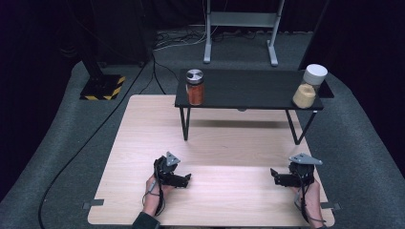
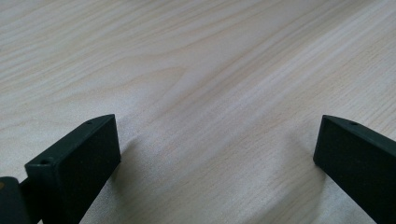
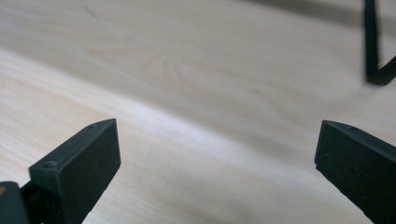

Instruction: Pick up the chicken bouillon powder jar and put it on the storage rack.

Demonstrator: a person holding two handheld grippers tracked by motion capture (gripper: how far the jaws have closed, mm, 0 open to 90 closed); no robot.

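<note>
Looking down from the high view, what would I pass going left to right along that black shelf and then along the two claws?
Shelf: jar of red-orange powder with metal lid → jar of tan powder with white lid. Below: left claw → right claw.

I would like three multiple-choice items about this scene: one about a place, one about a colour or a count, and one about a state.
1. Where does the jar with the white lid stand?
A. on the right end of the black shelf
B. on the wooden table beside the left gripper
C. on the floor

2. How many jars are on the shelf?
A. one
B. two
C. three

3. How do the jaws of the right gripper stand?
A. closed on a jar
B. closed on nothing
C. wide apart with nothing between them

Answers: 1 A, the high view shows it at the shelf's right end. 2 B, the other is the jar with the silver lid, at the left end. 3 C, the right gripper view shows bare wood between the jaws.
</note>
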